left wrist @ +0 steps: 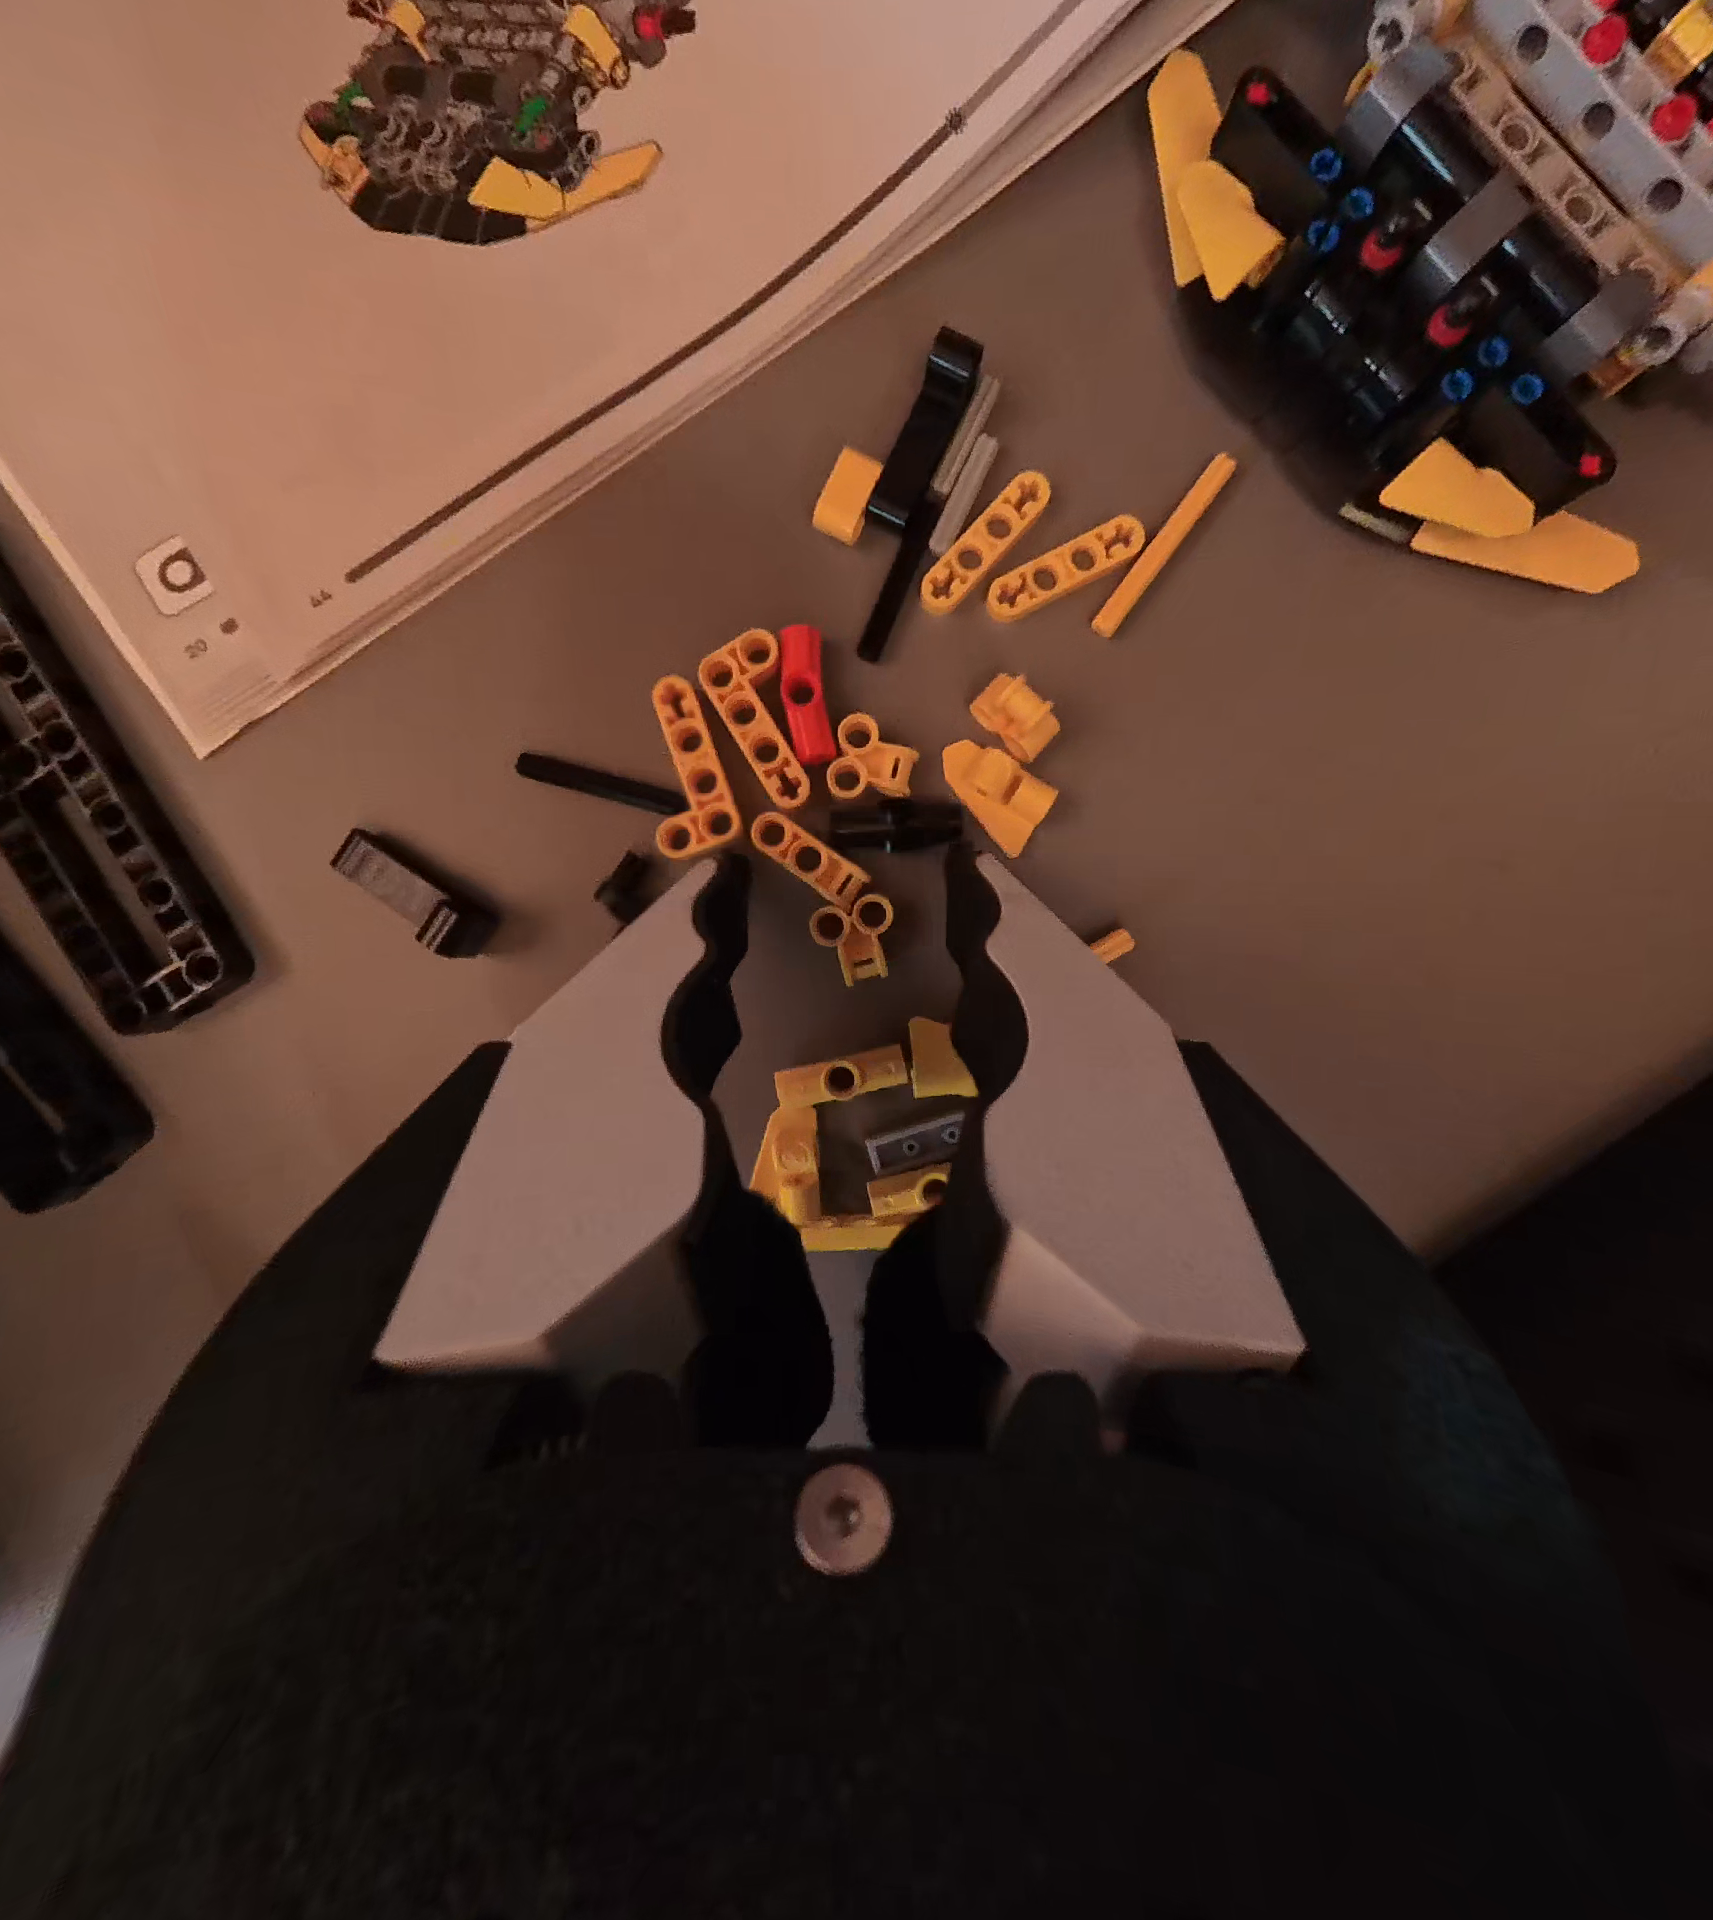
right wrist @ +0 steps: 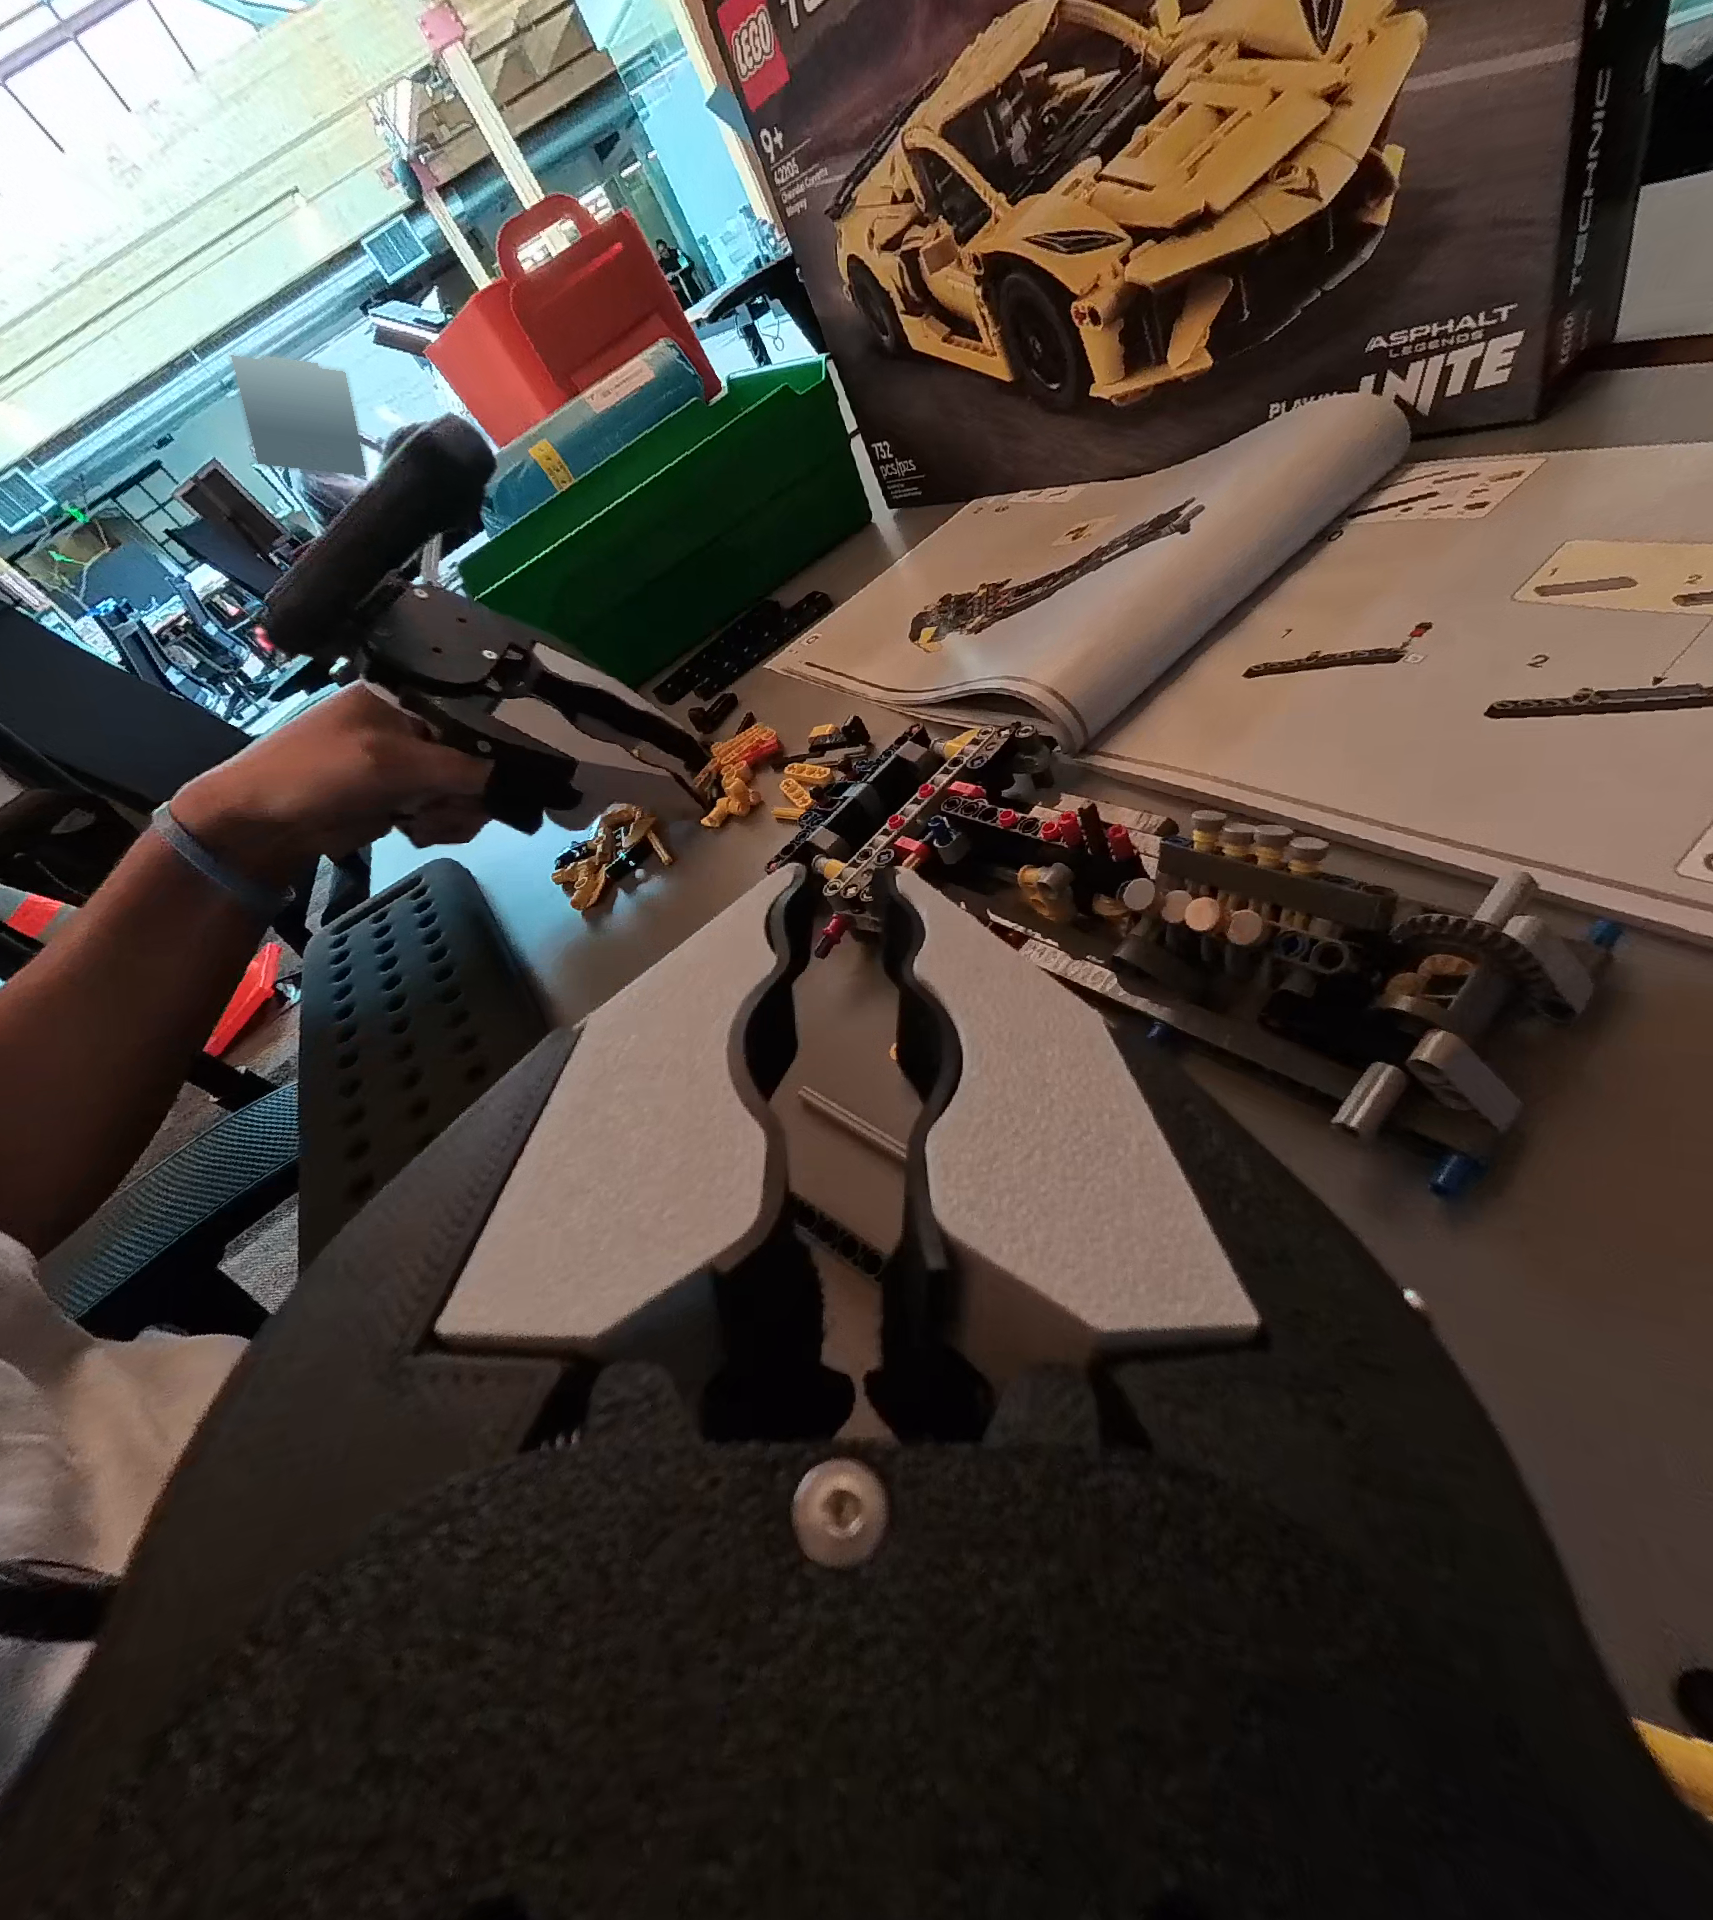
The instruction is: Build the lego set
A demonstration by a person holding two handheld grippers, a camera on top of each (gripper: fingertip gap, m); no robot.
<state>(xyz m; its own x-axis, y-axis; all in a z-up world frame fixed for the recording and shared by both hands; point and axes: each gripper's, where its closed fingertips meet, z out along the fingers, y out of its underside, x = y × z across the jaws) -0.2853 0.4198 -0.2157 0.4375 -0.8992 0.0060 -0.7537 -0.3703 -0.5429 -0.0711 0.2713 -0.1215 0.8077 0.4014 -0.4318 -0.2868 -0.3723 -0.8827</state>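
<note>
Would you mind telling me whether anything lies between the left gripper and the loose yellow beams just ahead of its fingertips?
Nothing visible does. The left gripper stands open directly over the yellow beams, with only bare table around them.

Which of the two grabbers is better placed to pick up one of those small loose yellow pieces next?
Probably the left gripper: it is open over the loose yellow plastic beams. The right gripper is at the grey-and-black car chassis.

left wrist: dim, warm cast | right wrist: bright, blown-out windows | fisheye edges
</note>
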